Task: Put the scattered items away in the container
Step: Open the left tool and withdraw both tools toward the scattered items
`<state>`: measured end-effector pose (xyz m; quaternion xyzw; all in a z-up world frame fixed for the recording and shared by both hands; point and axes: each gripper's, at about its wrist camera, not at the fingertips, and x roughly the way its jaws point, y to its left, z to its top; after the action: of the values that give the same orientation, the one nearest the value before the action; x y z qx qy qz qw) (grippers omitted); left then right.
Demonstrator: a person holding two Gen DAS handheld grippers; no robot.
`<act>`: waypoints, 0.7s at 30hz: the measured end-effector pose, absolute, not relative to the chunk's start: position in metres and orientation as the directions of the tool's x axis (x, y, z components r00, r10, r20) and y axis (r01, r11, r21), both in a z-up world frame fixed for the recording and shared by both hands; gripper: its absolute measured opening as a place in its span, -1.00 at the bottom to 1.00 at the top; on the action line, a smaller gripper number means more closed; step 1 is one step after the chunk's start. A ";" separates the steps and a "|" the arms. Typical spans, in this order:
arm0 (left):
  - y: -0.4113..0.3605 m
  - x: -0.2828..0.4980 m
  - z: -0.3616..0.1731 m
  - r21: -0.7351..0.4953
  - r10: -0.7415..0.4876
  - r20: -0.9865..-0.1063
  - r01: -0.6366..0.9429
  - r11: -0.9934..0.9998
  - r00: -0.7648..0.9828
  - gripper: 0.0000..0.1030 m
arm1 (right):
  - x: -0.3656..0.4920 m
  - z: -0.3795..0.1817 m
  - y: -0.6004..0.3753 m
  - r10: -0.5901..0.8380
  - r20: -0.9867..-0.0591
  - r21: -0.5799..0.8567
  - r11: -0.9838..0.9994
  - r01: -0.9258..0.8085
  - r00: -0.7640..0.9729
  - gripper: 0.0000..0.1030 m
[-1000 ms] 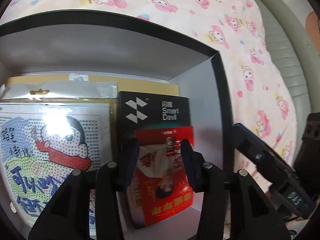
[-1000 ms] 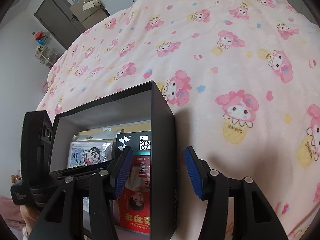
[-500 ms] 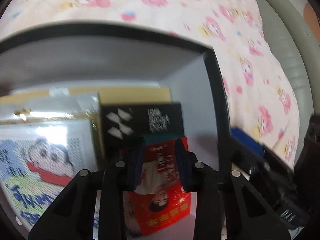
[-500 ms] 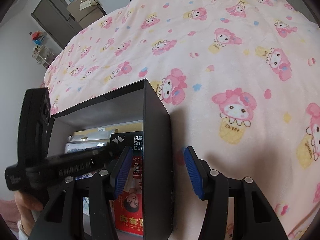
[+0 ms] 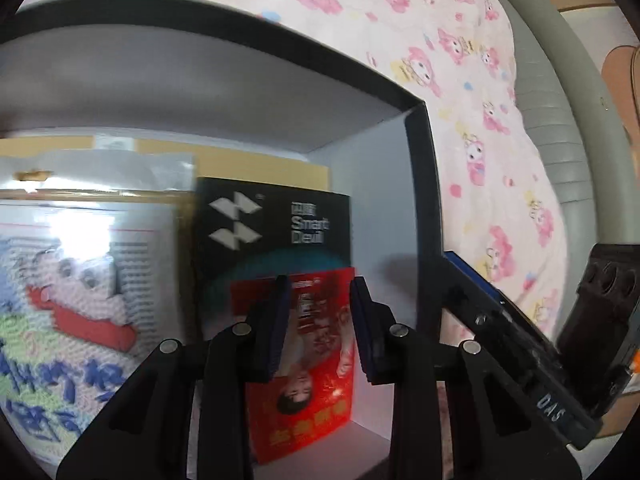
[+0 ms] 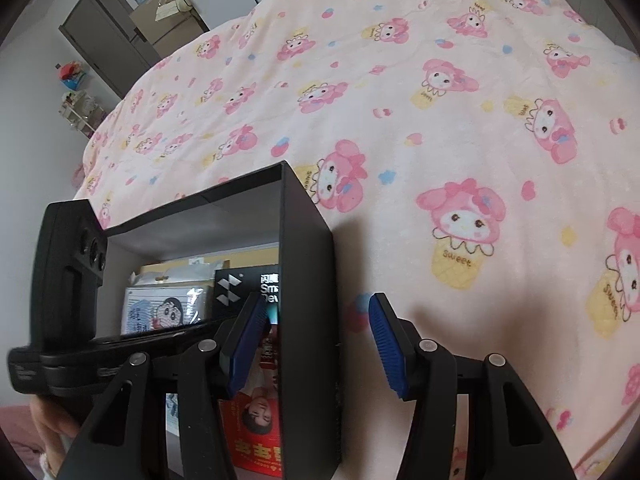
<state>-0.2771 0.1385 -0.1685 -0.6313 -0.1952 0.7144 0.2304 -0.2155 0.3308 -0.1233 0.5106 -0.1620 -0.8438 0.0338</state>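
Red packet point(image 5: 308, 380) is lying in the black box point(image 5: 420, 184); my left gripper point(image 5: 318, 320) has been narrowing, empty, above it, while my right gripper point(image 6: 316, 340) is straddling the wall, jaws apart.

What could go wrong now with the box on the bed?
The right gripper straddles the black box's side wall, so a sideways nudge might tip it on the soft blanket. The red packet stands on end inside and might flop over.
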 end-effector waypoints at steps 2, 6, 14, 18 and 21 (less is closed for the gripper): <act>0.138 -0.266 -0.155 -0.476 0.491 -0.854 -0.124 -0.871 -0.172 -0.43 | -0.216 -0.124 0.328 -0.197 -0.857 0.279 -0.954 -0.108 -0.477 -0.04; 0.137 -0.240 -0.126 -0.430 0.462 -0.848 -0.171 -0.887 -0.260 -0.39 | -0.210 -0.113 0.318 -0.142 -0.855 0.213 -0.973 -0.089 -0.500 -0.04; 0.104 -0.190 -0.081 -0.399 0.450 -0.815 -0.208 -0.893 -0.366 -0.22 | -0.169 -0.082 0.286 -0.091 -0.827 0.161 -0.984 -0.078 -0.555 0.00; 0.091 -0.157 -0.063 -0.354 0.425 -0.816 -0.241 -0.904 -0.393 -0.22 | -0.142 -0.073 0.267 -0.087 -0.823 0.145 -0.988 -0.060 -0.561 0.01; 0.082 -0.135 -0.055 -0.358 0.432 -0.810 -0.249 -0.900 -0.397 -0.22 | -0.123 -0.064 0.256 -0.089 -0.817 0.139 -0.989 -0.045 -0.570 0.01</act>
<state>-0.1348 0.0822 -0.0547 -0.5093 -0.0899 0.8310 0.2048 -0.1233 0.2558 -0.0644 0.4633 -0.0720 -0.8832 0.0125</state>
